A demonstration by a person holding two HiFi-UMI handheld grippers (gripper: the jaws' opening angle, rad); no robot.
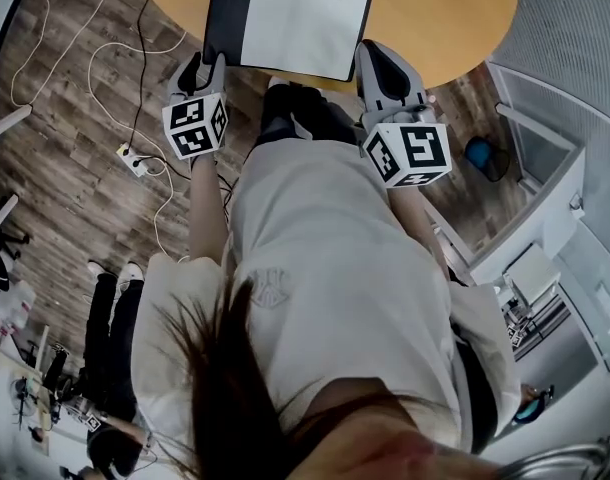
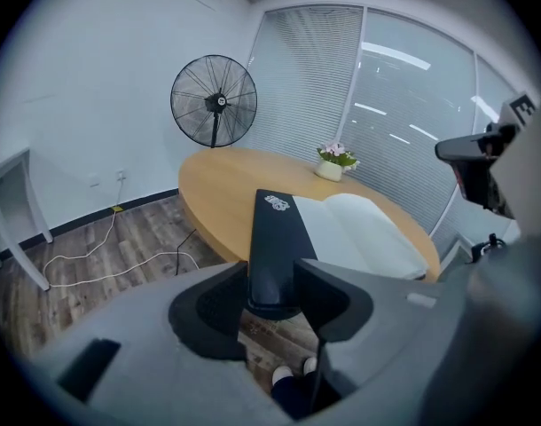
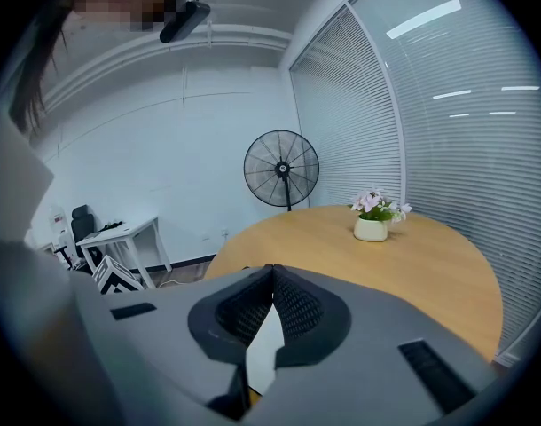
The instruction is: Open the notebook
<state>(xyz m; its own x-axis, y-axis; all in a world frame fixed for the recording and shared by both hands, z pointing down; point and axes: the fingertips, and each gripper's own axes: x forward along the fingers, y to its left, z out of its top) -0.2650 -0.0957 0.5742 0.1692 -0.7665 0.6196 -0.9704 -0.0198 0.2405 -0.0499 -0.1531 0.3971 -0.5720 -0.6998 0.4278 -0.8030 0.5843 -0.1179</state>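
The notebook [image 1: 295, 23] lies open on the round wooden table [image 1: 435, 8], its black cover [image 1: 223, 13] turned out to the left and white pages facing up. My left gripper [image 1: 205, 63] is at the cover's near edge. In the left gripper view the jaws of my left gripper [image 2: 272, 287] stand wide on either side of the black cover [image 2: 275, 238], with the white pages [image 2: 359, 233] to its right. My right gripper [image 1: 377, 53] is at the notebook's near right corner. Seen in its own view, my right gripper [image 3: 272, 278] has its pads meeting on a white page edge [image 3: 263, 349].
A small flower pot [image 3: 372, 220] stands far across the table [image 3: 412, 264]. A standing fan [image 2: 214, 100] is beyond the table by the blinds. White cables [image 1: 135, 118] trail over the wooden floor at the left. A white side table [image 3: 120, 238] stands by the wall.
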